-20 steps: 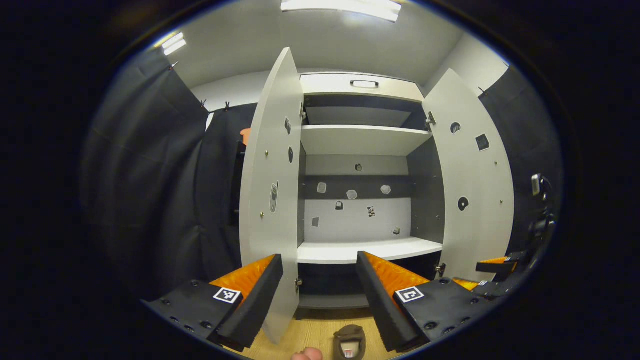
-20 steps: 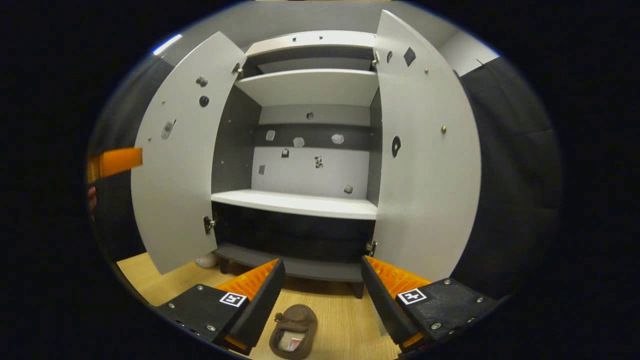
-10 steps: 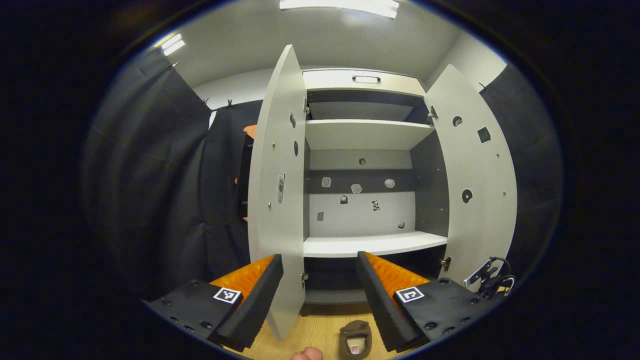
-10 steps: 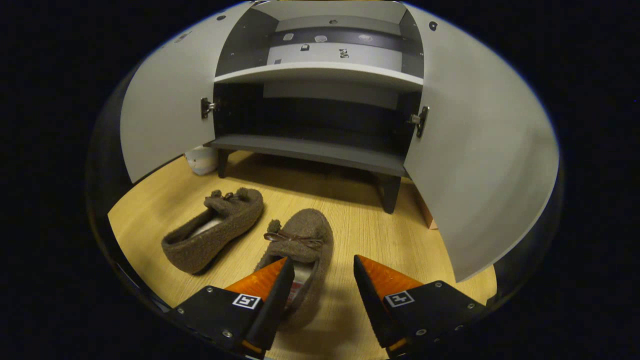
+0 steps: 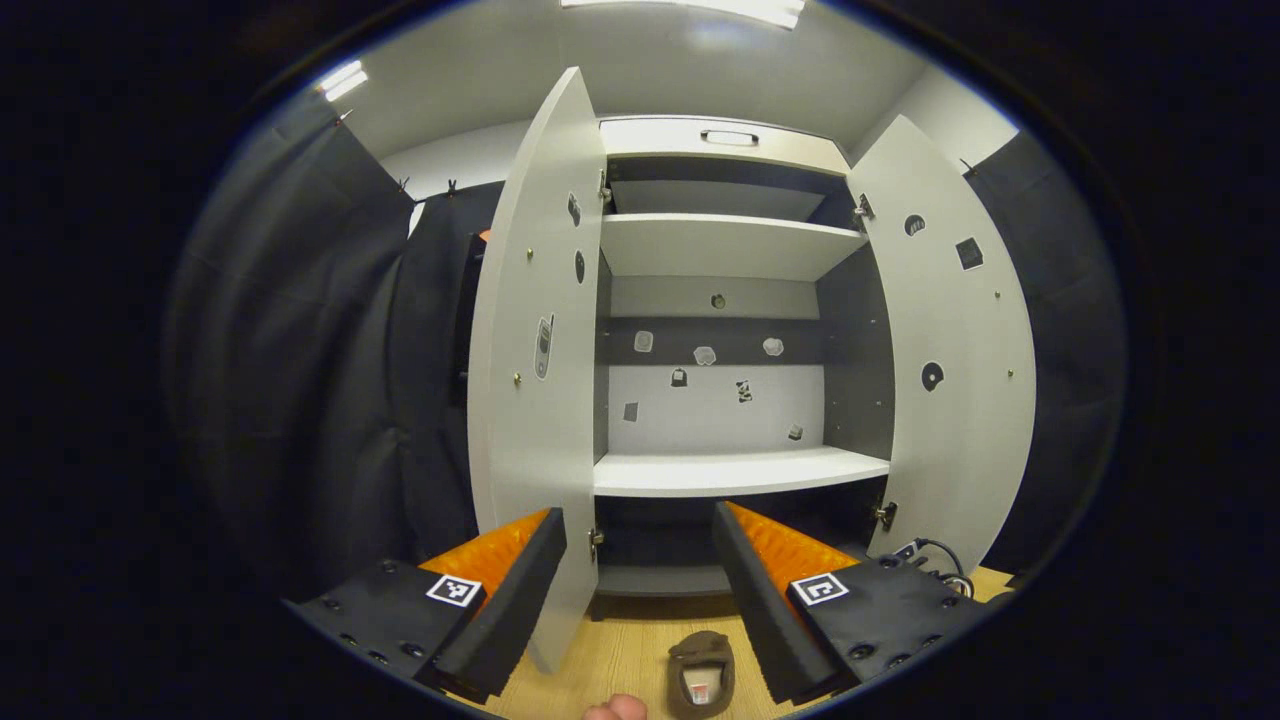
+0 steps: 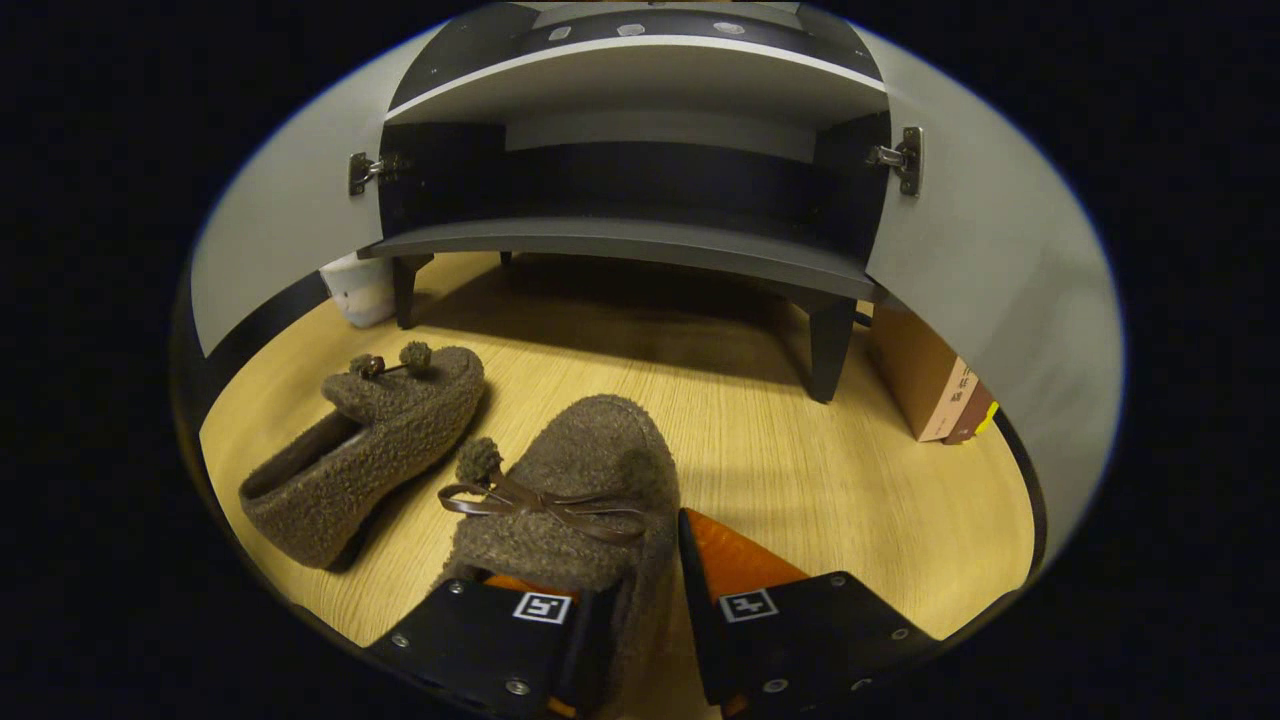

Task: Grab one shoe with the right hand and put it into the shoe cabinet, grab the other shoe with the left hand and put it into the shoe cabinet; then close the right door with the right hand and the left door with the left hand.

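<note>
Fuzzy brown shoes (image 6: 565, 500), two on wood floor (image 6: 800, 470), one in right tool (image 6: 640, 600)

Staged recording booth: open shoe cabinet (image 5: 720, 250) set on wood-look floor (image 6: 750, 440), enclosed by black cloth walls (image 5: 300, 350), lit by ceiling strip lights (image 5: 700, 8).

A brown box (image 6: 935, 375) and a white object (image 6: 358, 288) sit on the wooden floor (image 6: 780, 470).
</note>
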`<action>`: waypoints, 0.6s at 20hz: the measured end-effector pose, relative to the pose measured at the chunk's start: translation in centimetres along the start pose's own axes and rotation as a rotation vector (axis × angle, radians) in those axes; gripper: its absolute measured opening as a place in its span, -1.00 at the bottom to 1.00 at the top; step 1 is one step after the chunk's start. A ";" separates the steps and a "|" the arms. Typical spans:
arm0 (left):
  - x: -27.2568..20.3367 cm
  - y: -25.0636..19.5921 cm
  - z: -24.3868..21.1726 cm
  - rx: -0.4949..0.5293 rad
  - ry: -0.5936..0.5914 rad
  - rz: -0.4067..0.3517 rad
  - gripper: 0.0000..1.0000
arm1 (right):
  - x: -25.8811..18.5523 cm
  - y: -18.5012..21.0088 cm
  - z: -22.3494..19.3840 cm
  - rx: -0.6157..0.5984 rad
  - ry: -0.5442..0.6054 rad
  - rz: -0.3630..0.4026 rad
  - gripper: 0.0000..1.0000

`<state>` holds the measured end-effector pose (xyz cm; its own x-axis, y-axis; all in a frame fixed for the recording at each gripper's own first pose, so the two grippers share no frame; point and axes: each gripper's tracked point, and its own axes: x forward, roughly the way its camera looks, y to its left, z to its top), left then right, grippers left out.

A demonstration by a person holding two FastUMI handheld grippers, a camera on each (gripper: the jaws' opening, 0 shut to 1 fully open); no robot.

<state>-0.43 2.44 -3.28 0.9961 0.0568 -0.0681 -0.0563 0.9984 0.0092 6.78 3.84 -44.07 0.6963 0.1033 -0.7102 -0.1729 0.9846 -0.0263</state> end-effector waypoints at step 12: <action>1.2 -1.1 -0.3 0.028 -0.019 -0.028 0.93 | -9.1 -0.5 11.1 0.042 -0.290 -0.102 -0.92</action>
<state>0.84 1.43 -3.71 0.9983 0.0282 -0.0502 -0.0264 0.9990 0.0353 8.21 3.97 -29.79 0.8795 0.0333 -0.4747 -0.0666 0.9963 -0.0535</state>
